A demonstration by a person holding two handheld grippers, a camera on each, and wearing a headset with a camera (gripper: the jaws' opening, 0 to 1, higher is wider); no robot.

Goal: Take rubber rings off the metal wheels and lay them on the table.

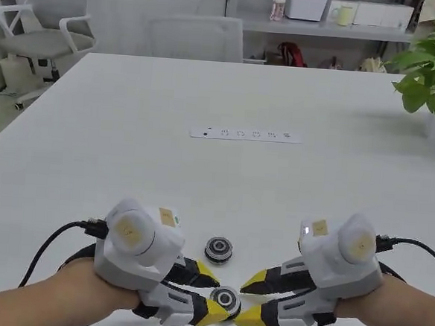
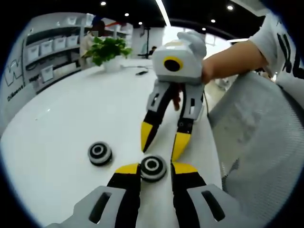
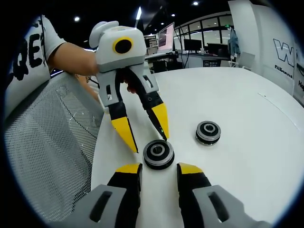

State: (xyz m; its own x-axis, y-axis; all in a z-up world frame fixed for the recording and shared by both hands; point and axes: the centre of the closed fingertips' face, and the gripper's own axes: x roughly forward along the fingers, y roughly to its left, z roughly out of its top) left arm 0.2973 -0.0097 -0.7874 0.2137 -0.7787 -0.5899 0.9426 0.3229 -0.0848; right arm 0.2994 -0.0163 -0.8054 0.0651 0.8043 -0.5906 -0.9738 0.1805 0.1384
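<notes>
White counter (image 1: 207, 95), two metal wheels lying flat at its near edge, dark rubber rings on both. Near wheel (image 1: 225, 299) sits between the tips of the left tongs (image 3: 149, 141); cannot tell whether they pinch it or merely bracket it. Right tongs (image 1: 239, 306) face them from the right, spread open, tips just beside that wheel. Second wheel (image 1: 219, 249) lies free just beyond.

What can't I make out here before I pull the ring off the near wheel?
Left gripper view: whether the left gripper actually presses the near wheel; its tips flank it, contact unclear.
Head view: near wheel's lower edge, partly covered by the yellow gripper tips.
Head view: far wheel, rubber ring edge too small.
All views: both wheels' undersides, against the table.
</notes>
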